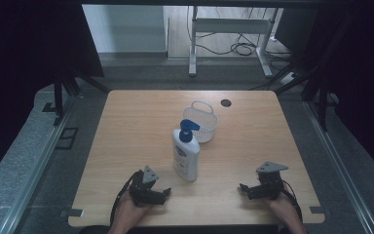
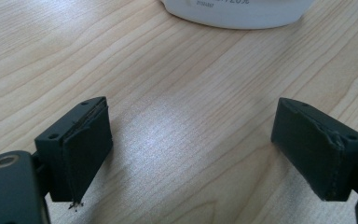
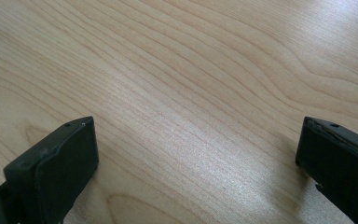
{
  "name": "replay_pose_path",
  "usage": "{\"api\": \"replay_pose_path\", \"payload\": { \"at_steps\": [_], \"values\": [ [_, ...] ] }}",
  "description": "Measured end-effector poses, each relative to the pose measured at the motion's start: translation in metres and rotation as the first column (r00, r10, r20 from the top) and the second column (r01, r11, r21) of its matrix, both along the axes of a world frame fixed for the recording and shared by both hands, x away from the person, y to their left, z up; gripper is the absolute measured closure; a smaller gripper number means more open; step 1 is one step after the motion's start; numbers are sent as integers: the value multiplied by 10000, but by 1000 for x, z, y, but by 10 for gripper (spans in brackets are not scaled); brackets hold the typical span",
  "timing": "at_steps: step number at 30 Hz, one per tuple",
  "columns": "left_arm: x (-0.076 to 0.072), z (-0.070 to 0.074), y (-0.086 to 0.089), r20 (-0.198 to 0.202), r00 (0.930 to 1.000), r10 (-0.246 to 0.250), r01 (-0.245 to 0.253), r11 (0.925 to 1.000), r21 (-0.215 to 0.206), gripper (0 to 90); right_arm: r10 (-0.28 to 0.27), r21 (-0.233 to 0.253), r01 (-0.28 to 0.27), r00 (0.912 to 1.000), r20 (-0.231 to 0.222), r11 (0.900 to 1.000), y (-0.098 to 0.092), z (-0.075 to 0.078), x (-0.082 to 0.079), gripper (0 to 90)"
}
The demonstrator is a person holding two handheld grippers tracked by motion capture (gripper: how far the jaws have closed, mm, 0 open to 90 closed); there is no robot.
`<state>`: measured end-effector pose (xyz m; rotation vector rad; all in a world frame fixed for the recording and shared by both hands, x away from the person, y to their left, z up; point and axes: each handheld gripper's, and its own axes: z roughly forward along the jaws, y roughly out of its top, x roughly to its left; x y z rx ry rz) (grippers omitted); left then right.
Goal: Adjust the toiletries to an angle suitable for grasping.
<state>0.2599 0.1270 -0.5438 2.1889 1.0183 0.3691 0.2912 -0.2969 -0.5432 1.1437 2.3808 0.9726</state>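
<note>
Bottle (image 1: pixel 186 155) stands on my table (image 1: pixel 126 146) by the basket (image 1: pixel 202 122); my left tongs (image 1: pixel 167 193) and right tongs (image 1: pixel 242 188) are wide open, holding nothing

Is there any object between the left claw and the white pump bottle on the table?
Nothing visible: bare wood lies between the open left claw and the white pump bottle, which stands upright just ahead.

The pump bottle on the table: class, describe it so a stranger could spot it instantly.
Start at the wooden table and look to its middle. There, in front of a white mesh basket, stands the pump bottle. It is tall and white with a printed label, and its blue pump top sets it apart from the low, open basket.
</note>
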Motion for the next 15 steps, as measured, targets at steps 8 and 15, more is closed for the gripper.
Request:
{"api": "replay_pose_path", "payload": {
  "at_steps": [8,15],
  "values": [
    [0,0,0,0,10000,-2,2,10000,-2,116,1,-1,-1,10000,1,10000,0,0,0,0],
    [1,0,0,0,10000,-47,47,10000,0,116,1,0,-1,10000,1,10000,0,0,0,0]
  ]
}}
